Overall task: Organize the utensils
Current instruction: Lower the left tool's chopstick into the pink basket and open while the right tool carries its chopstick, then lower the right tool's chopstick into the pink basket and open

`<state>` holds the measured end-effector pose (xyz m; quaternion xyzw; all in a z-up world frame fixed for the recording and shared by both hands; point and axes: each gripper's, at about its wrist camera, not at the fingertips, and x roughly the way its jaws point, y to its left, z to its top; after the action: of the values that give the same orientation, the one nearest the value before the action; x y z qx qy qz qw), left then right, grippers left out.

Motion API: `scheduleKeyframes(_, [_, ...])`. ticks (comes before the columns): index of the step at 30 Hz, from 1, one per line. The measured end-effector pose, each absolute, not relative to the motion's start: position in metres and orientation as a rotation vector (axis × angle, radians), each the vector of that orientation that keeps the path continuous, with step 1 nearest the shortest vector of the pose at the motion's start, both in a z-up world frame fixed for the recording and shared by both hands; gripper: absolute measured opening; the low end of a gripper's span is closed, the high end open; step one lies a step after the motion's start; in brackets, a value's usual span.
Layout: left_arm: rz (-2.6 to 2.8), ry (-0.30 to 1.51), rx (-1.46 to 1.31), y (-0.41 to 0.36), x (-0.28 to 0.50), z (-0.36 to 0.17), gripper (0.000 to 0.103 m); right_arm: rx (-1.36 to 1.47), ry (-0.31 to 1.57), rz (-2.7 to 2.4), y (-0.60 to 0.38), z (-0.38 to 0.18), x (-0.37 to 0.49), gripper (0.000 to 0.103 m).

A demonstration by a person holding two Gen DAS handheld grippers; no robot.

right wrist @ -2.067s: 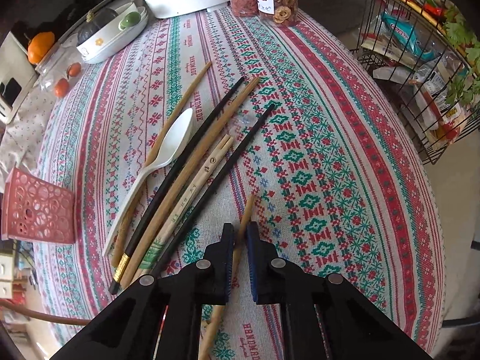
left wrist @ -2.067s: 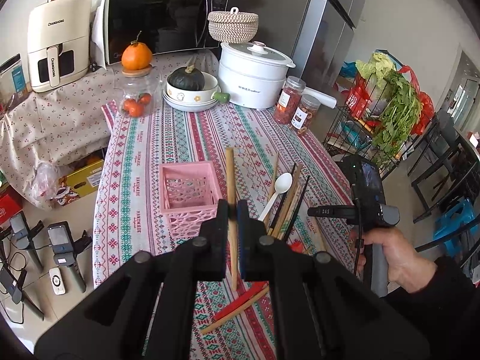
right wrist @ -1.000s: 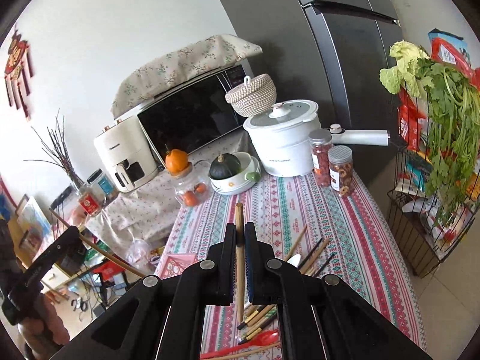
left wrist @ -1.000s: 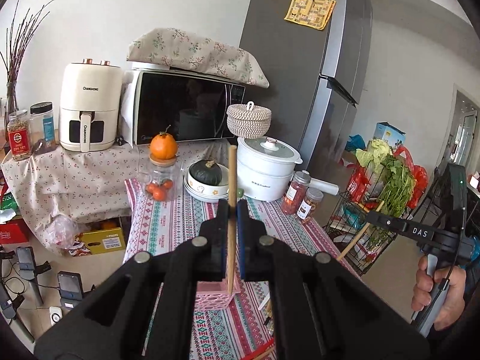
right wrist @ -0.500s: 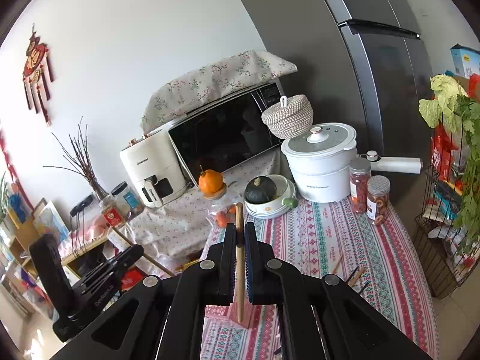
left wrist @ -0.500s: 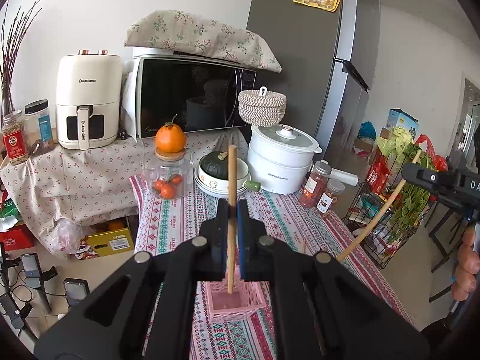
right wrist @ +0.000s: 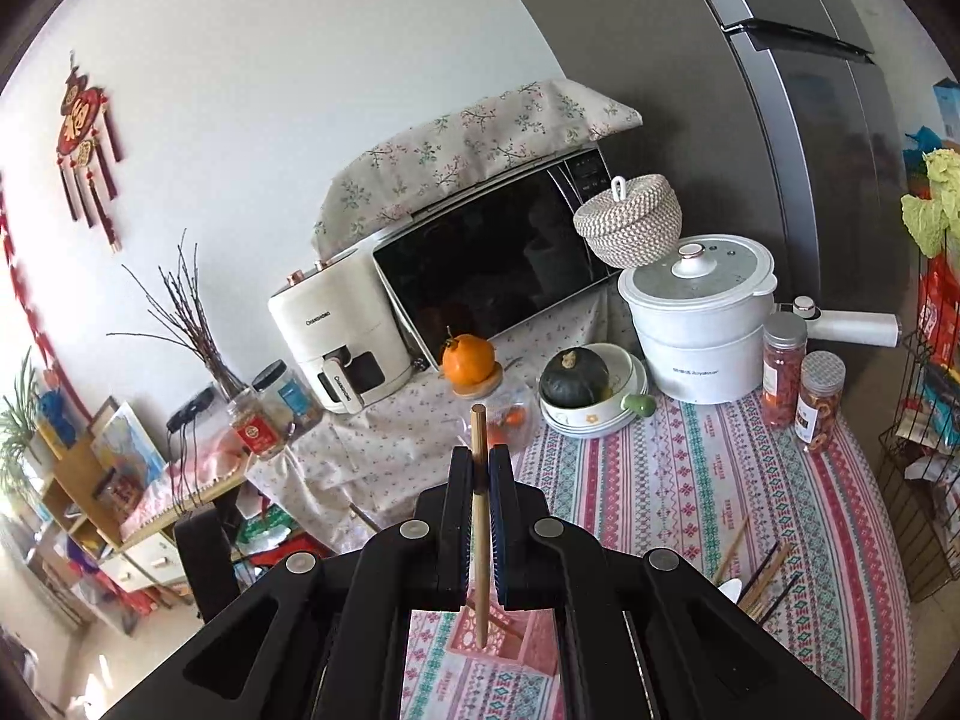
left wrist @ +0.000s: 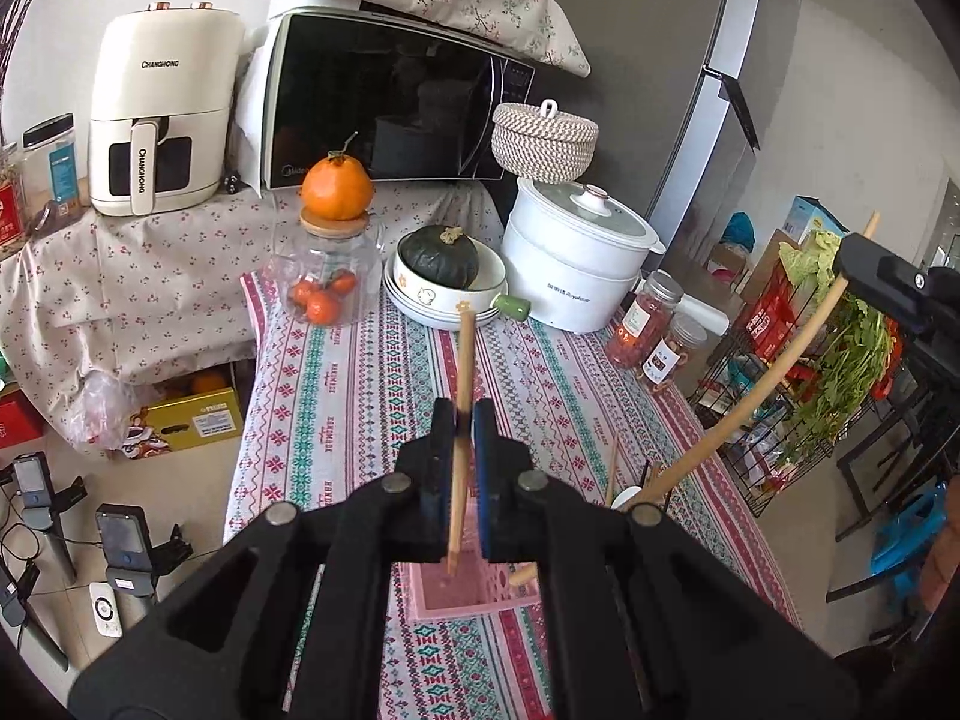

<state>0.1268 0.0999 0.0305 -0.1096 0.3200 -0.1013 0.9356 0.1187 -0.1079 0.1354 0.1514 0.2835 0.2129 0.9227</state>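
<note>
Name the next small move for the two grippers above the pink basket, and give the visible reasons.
Probably lower both a little further, then open the jaws. The left gripper and right gripper each clamp a wooden chopstick, nearly upright, lower tips just over the pink basket opening, so releasing now might let them bounce out.

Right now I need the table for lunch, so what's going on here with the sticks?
A person is sorting utensils with a handheld gripper in each hand. The left gripper is shut on a wooden chopstick, its lower tip over the pink basket. The right gripper is shut on a second chopstick, its tip also at the basket's opening. More chopsticks and a white spoon lie on the patterned tablecloth, not yet sorted.
</note>
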Motion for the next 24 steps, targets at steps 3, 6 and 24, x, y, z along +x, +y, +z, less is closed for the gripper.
scheduleKeyframes(3, [-0.215, 0.668, -0.266, 0.104, 0.130, 0.028, 0.006, 0.328, 0.612, 0.444, -0.102, 0.127, 0.128, 0.005])
scheduleKeyframes(6, [-0.208, 0.664, -0.278, 0.107, 0.131, 0.029, 0.008, 0.324, 0.637, 0.432, -0.097, 0.118, 0.136, 0.005])
scheduleKeyframes(24, [-0.095, 0.709, -0.294, 0.128, 0.116, 0.034, 0.063, 0.178, 0.835, 0.370, -0.047, 0.049, 0.185, 0.006])
